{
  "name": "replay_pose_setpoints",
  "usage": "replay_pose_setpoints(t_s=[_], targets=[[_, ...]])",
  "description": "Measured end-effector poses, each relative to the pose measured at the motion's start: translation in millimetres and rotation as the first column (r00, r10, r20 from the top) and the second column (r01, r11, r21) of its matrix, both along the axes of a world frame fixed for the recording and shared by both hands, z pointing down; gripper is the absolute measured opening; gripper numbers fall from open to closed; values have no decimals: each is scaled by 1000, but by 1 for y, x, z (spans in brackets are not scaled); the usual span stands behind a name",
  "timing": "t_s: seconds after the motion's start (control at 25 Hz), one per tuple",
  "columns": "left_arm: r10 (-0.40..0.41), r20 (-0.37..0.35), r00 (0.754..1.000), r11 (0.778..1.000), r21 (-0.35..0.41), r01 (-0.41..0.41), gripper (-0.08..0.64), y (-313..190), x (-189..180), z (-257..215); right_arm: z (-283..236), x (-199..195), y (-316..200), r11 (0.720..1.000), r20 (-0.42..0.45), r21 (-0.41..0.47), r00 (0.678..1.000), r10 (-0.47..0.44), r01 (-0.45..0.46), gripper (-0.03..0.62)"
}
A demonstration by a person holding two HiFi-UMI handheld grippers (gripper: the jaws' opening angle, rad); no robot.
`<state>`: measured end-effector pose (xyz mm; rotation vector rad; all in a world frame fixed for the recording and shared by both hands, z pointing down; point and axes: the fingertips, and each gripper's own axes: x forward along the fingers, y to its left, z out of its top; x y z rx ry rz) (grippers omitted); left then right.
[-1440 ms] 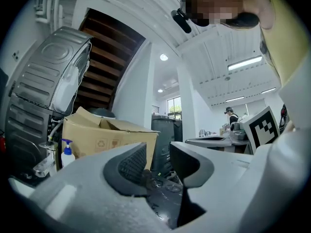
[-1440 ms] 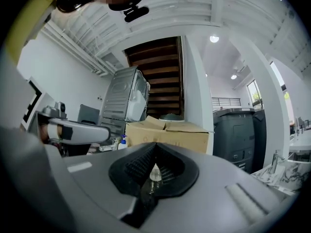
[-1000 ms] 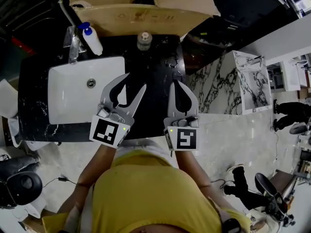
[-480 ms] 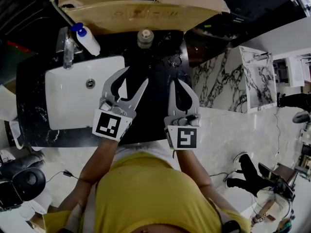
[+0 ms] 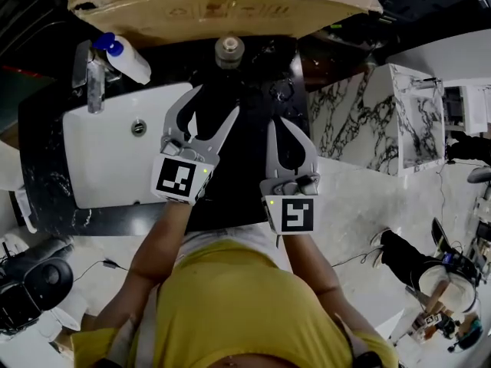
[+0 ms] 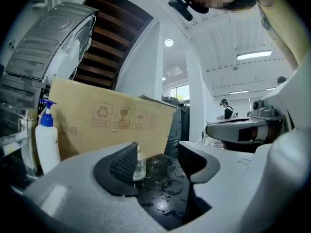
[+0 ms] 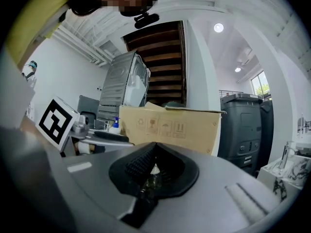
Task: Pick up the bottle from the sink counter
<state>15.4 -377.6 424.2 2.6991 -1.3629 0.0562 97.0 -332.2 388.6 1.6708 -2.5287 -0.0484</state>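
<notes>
A small clear bottle (image 5: pixel 229 52) with a grey cap stands upright on the black sink counter (image 5: pixel 245 167), close to the cardboard box. My left gripper (image 5: pixel 219 100) points at it from a short way off, its jaws opening and nothing between them. In the left gripper view the bottle (image 6: pixel 140 165) peeks out beside the left pad, beyond my left gripper (image 6: pixel 158 161). My right gripper (image 5: pixel 275 123) hovers over the counter to the right, shut and empty; in its own view the right gripper (image 7: pixel 154 166) shows the pads meeting.
A white basin (image 5: pixel 115 167) with a faucet (image 5: pixel 90 83) lies left of the grippers. A white soap dispenser (image 5: pixel 123 58) with a blue pump stands behind it. A large cardboard box (image 5: pixel 215 6) lines the counter's back. Marble panels (image 5: pixel 360 129) stand at the right.
My left gripper has moved forward toward the bottle and its jaws have spread wider. The right gripper has kept its place and stayed shut.
</notes>
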Motion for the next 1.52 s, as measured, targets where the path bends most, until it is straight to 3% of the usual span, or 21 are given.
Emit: replay_pose_setpoints(t_s=[0.28,0.48,0.6,0.72,0.92,1.08,1.52], targets=[[-27,8,1000,999,-23,27,281,-27,-1,24,21,-1,-20,999,0,-31,1000,-21,21,2],[-73,-25,997,996,-48,72,296,-39,1,42,34,1,-32,999,-2,-47,1000,-21,21,2],[-76,-1,997,996,-54,76,305,-49,1,43,39,1,-37,998,-6,-59,1000,-26,25,2],[-63,72,995,996,-57,68,306,-60,1,43,42,-1,-41,997,11,-69,999,-31,32,2],[-88,93,992,994,-51,93,307,-79,2,50,48,2,-48,997,10,-72,999,-39,40,2],[-86,122,989,994,-61,94,319,-90,7,60,69,15,-49,989,-50,-143,998,-28,20,2],[-87,185,979,984,-135,113,360,-122,16,91,70,18,-63,993,-22,-119,1000,-21,18,2]])
